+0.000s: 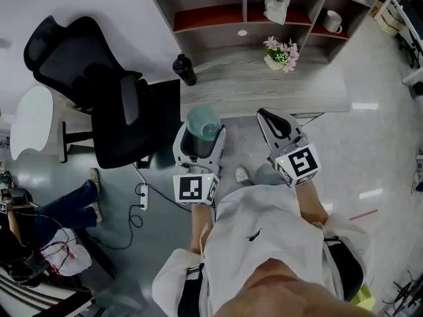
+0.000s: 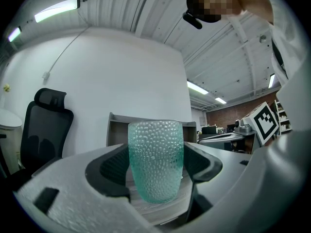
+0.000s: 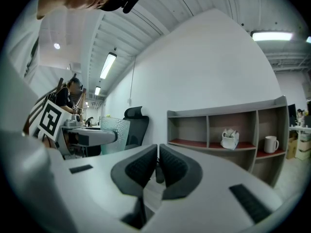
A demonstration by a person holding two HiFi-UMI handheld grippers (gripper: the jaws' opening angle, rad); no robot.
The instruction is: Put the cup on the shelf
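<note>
Between the left gripper's (image 2: 155, 168) dark pads stands the cup (image 2: 155, 159), a teal glass with a dimpled wall. It is upright, mouth up, and the jaws are closed against its two sides. From the head view, the cup (image 1: 202, 123) sits at the front of the left gripper (image 1: 200, 133), held at the near edge of the wooden desk (image 1: 264, 88) and well apart from the shelf (image 1: 244, 5) at the desk's far side.

The right gripper (image 1: 266, 114) is just beside it, also at the desk edge. The right gripper view shows its jaws (image 3: 158, 164) pressed together with nothing between them.

The shelf (image 3: 209, 113) has open compartments with red floors. A crumpled white bag (image 1: 276, 6) lies in the middle one and a white mug (image 1: 332, 22) stands in the right one. On the desk in front of the shelf are a small pot of pink flowers (image 1: 281, 53) and, nearer the left end, a dark bottle (image 1: 184, 69). A black office chair (image 1: 99, 91) stands left of the desk, and a white power strip (image 1: 143, 197) lies on the floor below it.
</note>
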